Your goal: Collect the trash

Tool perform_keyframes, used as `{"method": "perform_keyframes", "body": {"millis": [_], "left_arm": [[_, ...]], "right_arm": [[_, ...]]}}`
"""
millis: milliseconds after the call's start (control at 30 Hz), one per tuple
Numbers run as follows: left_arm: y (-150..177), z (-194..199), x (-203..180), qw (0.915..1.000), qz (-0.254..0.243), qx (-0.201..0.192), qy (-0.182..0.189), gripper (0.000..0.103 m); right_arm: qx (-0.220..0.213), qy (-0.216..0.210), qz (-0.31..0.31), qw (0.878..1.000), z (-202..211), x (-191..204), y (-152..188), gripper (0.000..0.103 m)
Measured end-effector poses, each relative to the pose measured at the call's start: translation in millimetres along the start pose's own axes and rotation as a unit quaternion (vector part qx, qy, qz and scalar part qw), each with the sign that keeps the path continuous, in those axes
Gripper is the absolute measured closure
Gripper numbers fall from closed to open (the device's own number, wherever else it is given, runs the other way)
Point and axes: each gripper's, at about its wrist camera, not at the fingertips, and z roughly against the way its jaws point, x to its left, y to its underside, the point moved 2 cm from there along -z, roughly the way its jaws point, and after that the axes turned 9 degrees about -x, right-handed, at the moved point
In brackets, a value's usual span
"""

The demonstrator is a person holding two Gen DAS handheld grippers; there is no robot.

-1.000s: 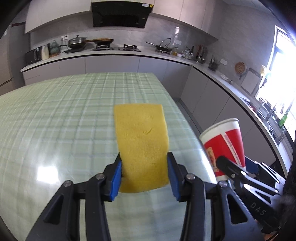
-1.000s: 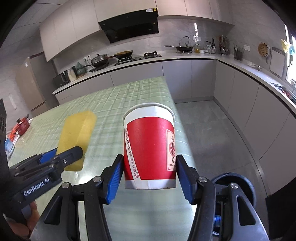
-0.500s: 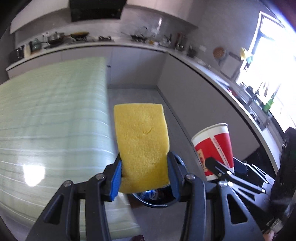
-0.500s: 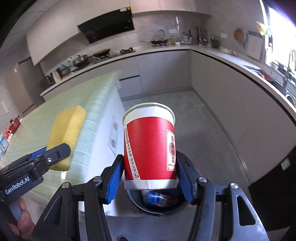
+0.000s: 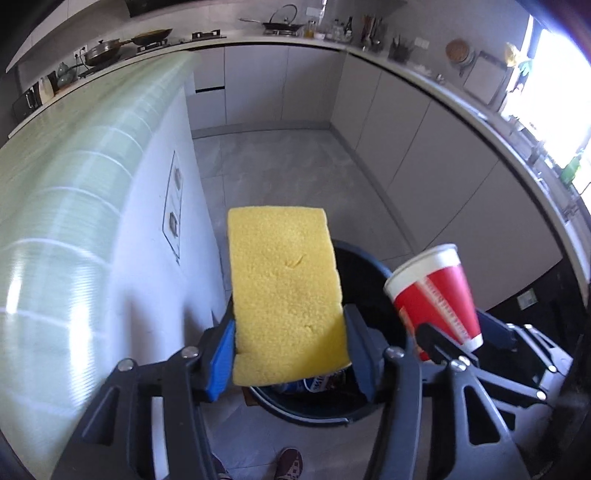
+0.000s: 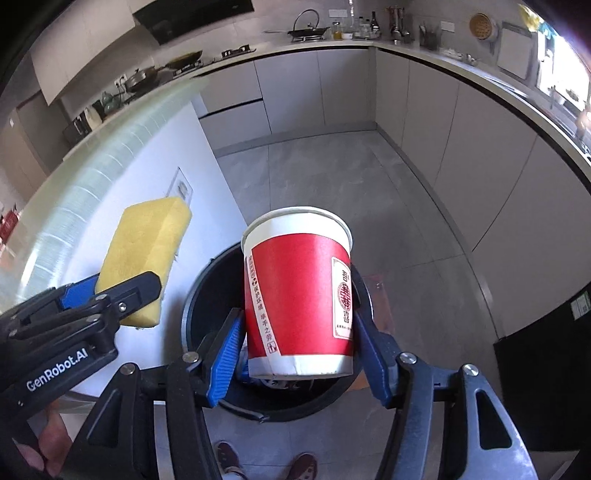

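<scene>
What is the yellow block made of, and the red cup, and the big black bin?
The yellow block looks like soft foam sponge: its matte surface is full of tiny pores. The red cup seems to be paper, with a rolled white rim, a side seam and printed writing. The black bin is probably plastic; its smooth wall has a dull sheen, though I can't be sure.

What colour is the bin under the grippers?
Black, the bin shows best in the right wrist view.

Wok (image 5: pixel 281 25) and pans (image 6: pixel 162 68) on the far counter (image 5: pixel 258 41).
</scene>
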Motion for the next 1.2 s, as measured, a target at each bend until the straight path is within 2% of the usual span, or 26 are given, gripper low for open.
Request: {"method": "perform_keyframes", "body": {"millis": [33, 100, 200, 367, 533, 700, 867, 933, 1033, 1200], "left_arm": [[0.6, -6.7, -2.7, 1.0000, -0.006, 0.002, -0.003, 0.040], [0.3, -16.4, -3.5, 0.9997, -0.009, 0.009, -0.019, 0.032], [-5.7, -14.9, -4.5, 0.9997, -0.003, 0.000, -0.023, 0.031], [-8.2, 19.1, -10.8, 0.9995, 0.017, -0.020, -0.017, 0.031], [-1.4, 80.5, -12.5, 0.9984, 0.028, -0.049, -0.003, 0.031], [6.5, 149.4, -6.3, 0.9954, 0.026, -0.091, -0.006, 0.031], [45.8, 234.7, 15.4, 0.9892, 0.022, -0.140, -0.037, 0.021], [60.6, 261.2, 26.2, 0.9865, 0.029, -0.152, -0.053, 0.009], [86.5, 302.7, 41.2, 0.9813, 0.036, -0.173, -0.076, 0.004], [118.3, 349.8, 58.0, 0.9793, 0.040, -0.179, -0.086, 0.001]], "right_arm": [[-0.001, 0.004, 0.006, 1.000, -4.9, -2.9, 2.0, 0.034], [-0.008, 0.013, 0.007, 1.000, -8.7, -7.9, 3.1, 0.033], [-0.025, 0.023, -0.002, 0.999, -0.9, -17.3, -1.4, 0.033], [-0.045, 0.032, -0.012, 0.998, 31.7, -26.8, -8.0, 0.033], [-0.044, 0.034, -0.026, 0.998, 64.5, -29.1, -3.1, 0.033], [-0.054, 0.026, -0.025, 0.998, 107.0, -12.9, 10.2, 0.033], [-0.076, 0.003, -0.011, 0.997, 173.1, 24.5, 36.8, 0.033], [-0.080, -0.008, -0.007, 0.997, 202.9, 43.7, 53.5, 0.033], [-0.089, -0.021, 0.005, 0.996, 251.5, 72.1, 82.8, 0.030], [-0.116, -0.030, 0.019, 0.993, 333.8, 107.0, 124.4, 0.024]]}}
